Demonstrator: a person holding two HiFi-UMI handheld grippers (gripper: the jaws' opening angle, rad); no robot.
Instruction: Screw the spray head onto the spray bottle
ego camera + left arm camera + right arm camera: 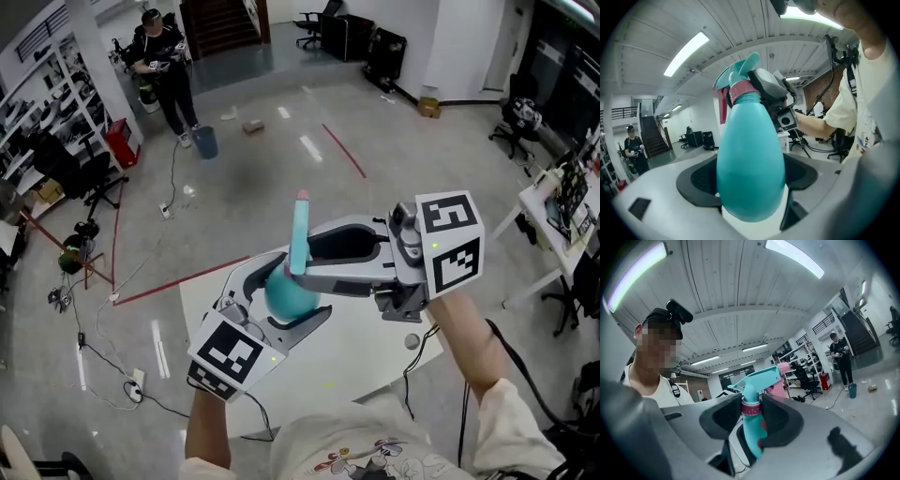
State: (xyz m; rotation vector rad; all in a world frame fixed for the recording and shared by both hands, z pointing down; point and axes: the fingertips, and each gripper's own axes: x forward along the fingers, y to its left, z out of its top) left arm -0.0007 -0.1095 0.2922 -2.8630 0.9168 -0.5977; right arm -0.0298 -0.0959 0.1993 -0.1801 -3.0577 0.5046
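Note:
A teal spray bottle (281,298) is held up above the white table, my left gripper (292,292) shut on its round body (750,159). The teal spray head (300,234) with a pink nozzle tip sits on the bottle's neck and stands upright. A pink collar (751,408) joins head and bottle. My right gripper (751,416) comes in from the right in the head view, and its black pads press on that collar from both sides. In the left gripper view the right gripper (773,98) shows behind the spray head (740,79).
The white table (356,356) lies below both grippers, with a small round thing (412,341) on it near the right gripper. A person (167,70) stands far off by a blue bucket (206,142). Cables and red tape lines cross the floor, and a desk (553,211) stands at right.

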